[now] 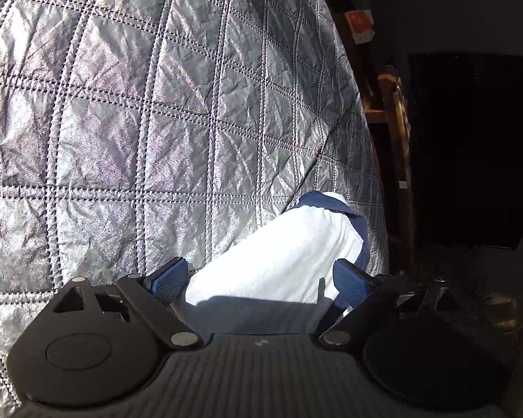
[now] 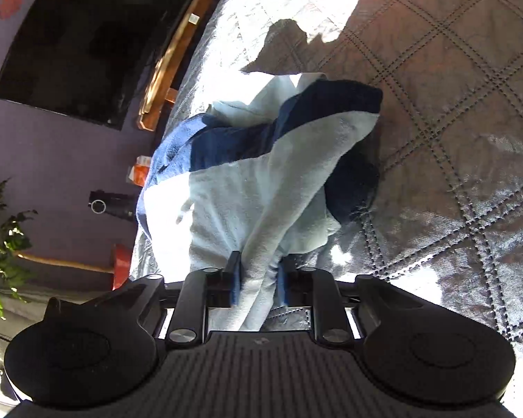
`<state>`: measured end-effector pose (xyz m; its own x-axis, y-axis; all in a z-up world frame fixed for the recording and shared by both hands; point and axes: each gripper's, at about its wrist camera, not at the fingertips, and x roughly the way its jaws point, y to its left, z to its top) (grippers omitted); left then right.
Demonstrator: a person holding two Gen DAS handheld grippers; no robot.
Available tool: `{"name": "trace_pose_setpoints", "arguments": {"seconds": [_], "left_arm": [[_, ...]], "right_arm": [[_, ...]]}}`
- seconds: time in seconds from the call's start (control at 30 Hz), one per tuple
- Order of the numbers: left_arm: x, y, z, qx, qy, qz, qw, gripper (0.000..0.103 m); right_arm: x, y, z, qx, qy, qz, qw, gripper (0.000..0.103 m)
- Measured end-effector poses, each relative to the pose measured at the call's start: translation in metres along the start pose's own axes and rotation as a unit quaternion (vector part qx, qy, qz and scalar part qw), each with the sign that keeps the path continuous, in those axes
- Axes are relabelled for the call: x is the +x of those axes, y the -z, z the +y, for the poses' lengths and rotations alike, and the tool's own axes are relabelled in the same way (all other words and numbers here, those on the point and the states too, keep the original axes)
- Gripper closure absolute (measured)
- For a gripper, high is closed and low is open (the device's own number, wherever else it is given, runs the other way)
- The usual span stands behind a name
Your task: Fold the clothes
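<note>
Two grippers: right gripper (image 2: 259, 284) clamped on towel (image 2: 261, 181), left gripper (image 1: 261, 280) apart, towel's end hidden

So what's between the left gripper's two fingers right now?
The white and blue cloth lies between the left gripper's spread fingers, resting on the grey quilt, as the left wrist view shows. The jaws stand wide and are not closed on it.

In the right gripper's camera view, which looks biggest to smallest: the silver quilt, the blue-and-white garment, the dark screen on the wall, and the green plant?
1. Silver quilt
2. Blue-and-white garment, though it sits close to the camera
3. Dark screen
4. Green plant, cut off by the picture's edge
</note>
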<state>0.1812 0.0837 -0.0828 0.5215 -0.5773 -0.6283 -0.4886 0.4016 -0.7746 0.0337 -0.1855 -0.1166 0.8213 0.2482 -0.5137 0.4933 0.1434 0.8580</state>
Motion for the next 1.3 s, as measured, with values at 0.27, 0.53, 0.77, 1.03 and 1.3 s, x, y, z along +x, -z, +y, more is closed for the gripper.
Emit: {"name": "trace_pose_setpoints", "arguments": {"seconds": [0.27,0.53,0.77,1.03,1.3], "left_arm": [[-0.004,0.003,0.008,-0.022,0.009,0.017,0.9996,0.018],[-0.006,0.029,0.004,-0.01,0.005,0.041,0.9991,0.015],[0.011,0.052,0.013,-0.031,0.035,0.097,0.9942,0.012],[0.019,0.053,0.003,-0.008,0.043,0.109,0.993,0.031],[0.022,0.058,-0.001,-0.004,0.04,0.12,0.992,0.085]], "right_arm": [[0.0,-0.01,0.002,0.021,-0.002,0.003,1.0,0.09],[-0.019,-0.031,-0.001,0.113,-0.04,0.041,0.992,0.09],[-0.026,-0.034,0.013,0.1,-0.05,0.093,0.989,0.09],[-0.037,-0.038,0.001,0.096,-0.04,0.089,0.991,0.09],[-0.045,-0.039,-0.01,0.104,-0.052,0.082,0.99,0.077]]}}
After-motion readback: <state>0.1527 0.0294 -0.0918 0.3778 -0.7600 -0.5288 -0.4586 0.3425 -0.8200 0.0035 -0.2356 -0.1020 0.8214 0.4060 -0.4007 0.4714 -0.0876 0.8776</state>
